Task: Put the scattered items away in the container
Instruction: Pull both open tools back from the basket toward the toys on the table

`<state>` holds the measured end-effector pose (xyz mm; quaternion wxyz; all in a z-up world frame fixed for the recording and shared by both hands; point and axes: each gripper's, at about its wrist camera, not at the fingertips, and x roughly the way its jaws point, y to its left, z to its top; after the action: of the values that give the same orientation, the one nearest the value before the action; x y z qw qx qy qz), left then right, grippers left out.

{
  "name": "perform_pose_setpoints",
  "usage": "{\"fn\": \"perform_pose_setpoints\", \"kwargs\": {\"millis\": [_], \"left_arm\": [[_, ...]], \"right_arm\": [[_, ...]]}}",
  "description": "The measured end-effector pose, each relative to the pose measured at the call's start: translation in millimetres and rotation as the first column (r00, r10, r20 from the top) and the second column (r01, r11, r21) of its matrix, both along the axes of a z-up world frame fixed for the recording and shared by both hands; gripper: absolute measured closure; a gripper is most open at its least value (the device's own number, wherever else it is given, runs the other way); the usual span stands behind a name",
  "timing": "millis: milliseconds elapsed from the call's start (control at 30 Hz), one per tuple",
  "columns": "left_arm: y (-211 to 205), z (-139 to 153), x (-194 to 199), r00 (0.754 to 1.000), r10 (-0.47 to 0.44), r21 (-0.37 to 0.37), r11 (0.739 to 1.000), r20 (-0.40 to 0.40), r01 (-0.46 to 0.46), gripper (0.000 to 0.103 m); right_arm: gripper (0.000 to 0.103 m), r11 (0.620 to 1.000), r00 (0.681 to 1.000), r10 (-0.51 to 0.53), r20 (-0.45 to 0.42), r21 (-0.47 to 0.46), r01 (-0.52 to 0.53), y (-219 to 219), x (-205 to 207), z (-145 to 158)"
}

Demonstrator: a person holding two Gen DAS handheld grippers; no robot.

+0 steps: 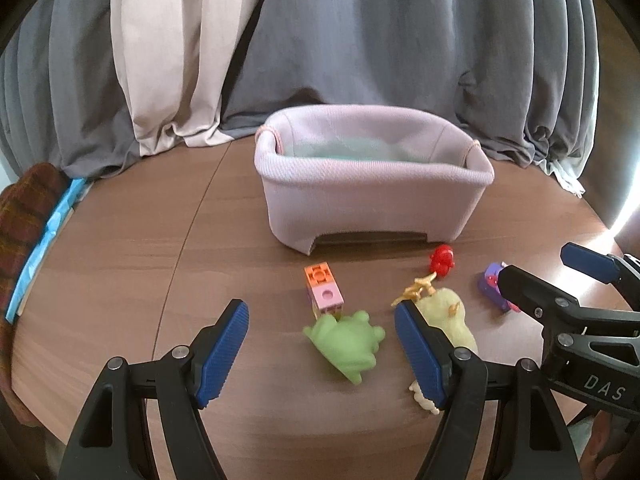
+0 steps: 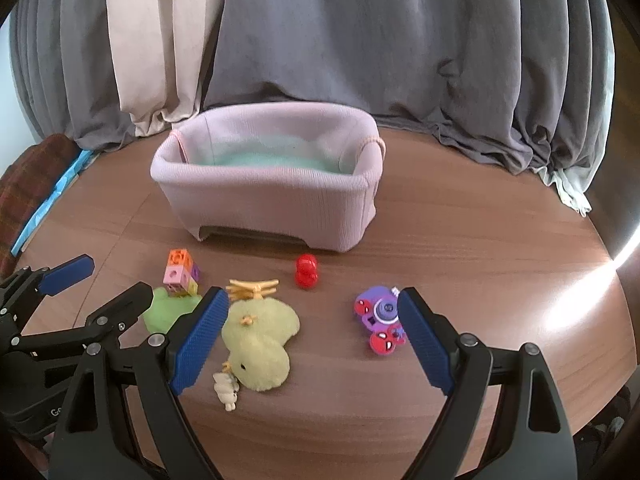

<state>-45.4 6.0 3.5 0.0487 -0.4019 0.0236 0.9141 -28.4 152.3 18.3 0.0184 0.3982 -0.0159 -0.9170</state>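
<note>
A pink fabric basket (image 1: pixel 372 208) (image 2: pixel 264 208) with a pale green lining stands at the back of the round wooden table. In front of it lie a green frog toy (image 1: pixel 344 344), an orange and pink block stack (image 1: pixel 324 290), a yellow-green plush (image 2: pixel 260 340), a golden toy (image 2: pixel 252 288), a small red toy (image 2: pixel 306 272), a purple toy (image 2: pixel 380 316) and a tiny cream figure (image 2: pixel 226 390). My left gripper (image 1: pixel 320 308) hangs open above the frog. My right gripper (image 2: pixel 311 296) is open between the plush and the purple toy, holding nothing.
Grey and beige curtains (image 1: pixel 360 60) hang close behind the basket. A plaid cloth (image 1: pixel 24 216) and a blue strip (image 1: pixel 48 236) lie along the table's left edge. Bright sunlight falls on the table's right rim (image 2: pixel 580 300).
</note>
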Motion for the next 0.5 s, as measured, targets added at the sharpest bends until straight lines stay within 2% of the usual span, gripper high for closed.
{"fn": "perform_pose_setpoints", "kwargs": {"millis": [500], "left_arm": [[-1.5, -17.3, 2.0, 1.0, -0.002, 0.002, 1.0, 0.013, 0.002, 0.031]], "right_arm": [[0.018, 1.0, 1.0, 0.003, 0.027, 0.002, -0.003, -2.3, 5.2, -16.0]]}}
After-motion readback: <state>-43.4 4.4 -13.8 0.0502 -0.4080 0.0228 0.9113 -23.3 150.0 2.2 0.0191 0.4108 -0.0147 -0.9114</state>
